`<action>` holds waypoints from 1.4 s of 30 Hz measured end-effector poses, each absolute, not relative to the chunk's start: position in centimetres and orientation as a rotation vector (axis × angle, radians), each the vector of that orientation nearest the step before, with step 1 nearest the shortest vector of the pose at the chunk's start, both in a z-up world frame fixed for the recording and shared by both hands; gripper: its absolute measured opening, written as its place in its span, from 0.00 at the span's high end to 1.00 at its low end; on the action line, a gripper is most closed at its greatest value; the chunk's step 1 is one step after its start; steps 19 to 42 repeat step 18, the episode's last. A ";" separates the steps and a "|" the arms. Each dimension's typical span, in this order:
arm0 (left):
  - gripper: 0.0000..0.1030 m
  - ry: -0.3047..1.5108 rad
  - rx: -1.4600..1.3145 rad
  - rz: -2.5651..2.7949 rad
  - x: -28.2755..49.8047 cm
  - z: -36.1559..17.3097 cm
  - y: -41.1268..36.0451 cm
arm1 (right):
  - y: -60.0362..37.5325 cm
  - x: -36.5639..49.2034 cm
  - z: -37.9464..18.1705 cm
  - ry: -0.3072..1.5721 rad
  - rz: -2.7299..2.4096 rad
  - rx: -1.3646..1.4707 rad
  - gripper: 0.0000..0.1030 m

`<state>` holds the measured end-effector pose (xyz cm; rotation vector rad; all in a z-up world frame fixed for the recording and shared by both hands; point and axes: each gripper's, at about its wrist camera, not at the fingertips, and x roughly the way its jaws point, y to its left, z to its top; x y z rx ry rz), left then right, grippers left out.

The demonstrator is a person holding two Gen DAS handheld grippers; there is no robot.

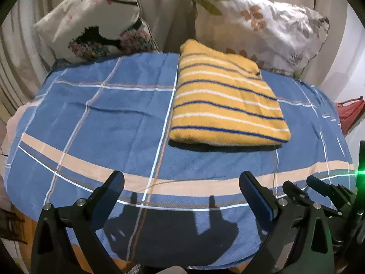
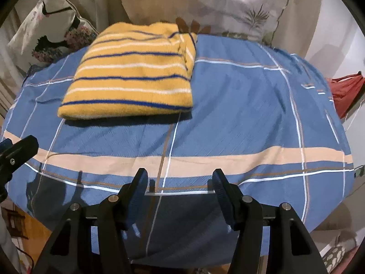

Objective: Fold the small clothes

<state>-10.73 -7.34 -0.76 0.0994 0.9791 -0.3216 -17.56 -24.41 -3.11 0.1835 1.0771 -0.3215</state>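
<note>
A yellow sweater with blue and white stripes (image 1: pixel 224 100) lies folded into a neat rectangle on a blue checked cloth (image 1: pixel 102 118). It also shows in the right wrist view (image 2: pixel 134 75), at the far left of the cloth (image 2: pixel 251 114). My left gripper (image 1: pixel 182 182) is open and empty, near the cloth's front edge, well short of the sweater. My right gripper (image 2: pixel 179 181) is open and empty, also at the front edge. The right gripper shows in the left wrist view at the lower right (image 1: pixel 319 191). The left gripper's fingertip (image 2: pixel 25 143) shows at the left edge of the right wrist view.
Two floral pillows (image 1: pixel 95 22) (image 1: pixel 262 18) lean against a curtain behind the cloth. A red object (image 2: pixel 349 91) sits off the cloth's right side. A wooden surface (image 2: pixel 38 226) shows under the cloth's front left edge.
</note>
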 end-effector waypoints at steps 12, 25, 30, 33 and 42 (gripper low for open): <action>0.02 0.928 0.097 -0.358 -11.5 0.9 -7.9 | -24.6 -17.3 -1.9 1.036 -0.322 0.172 0.36; 0.02 0.956 0.110 -0.332 -11.1 0.2 -7.9 | -24.2 -17.0 -2.8 1.071 -0.313 0.177 0.35; 0.02 0.956 0.110 -0.332 -11.1 0.2 -7.9 | -24.2 -17.0 -2.8 1.071 -0.313 0.177 0.35; 0.02 0.956 0.110 -0.332 -11.1 0.2 -7.9 | -24.2 -17.0 -2.8 1.071 -0.313 0.177 0.35; 0.02 0.956 0.110 -0.332 -11.1 0.2 -7.9 | -24.2 -17.0 -2.8 1.071 -0.313 0.177 0.35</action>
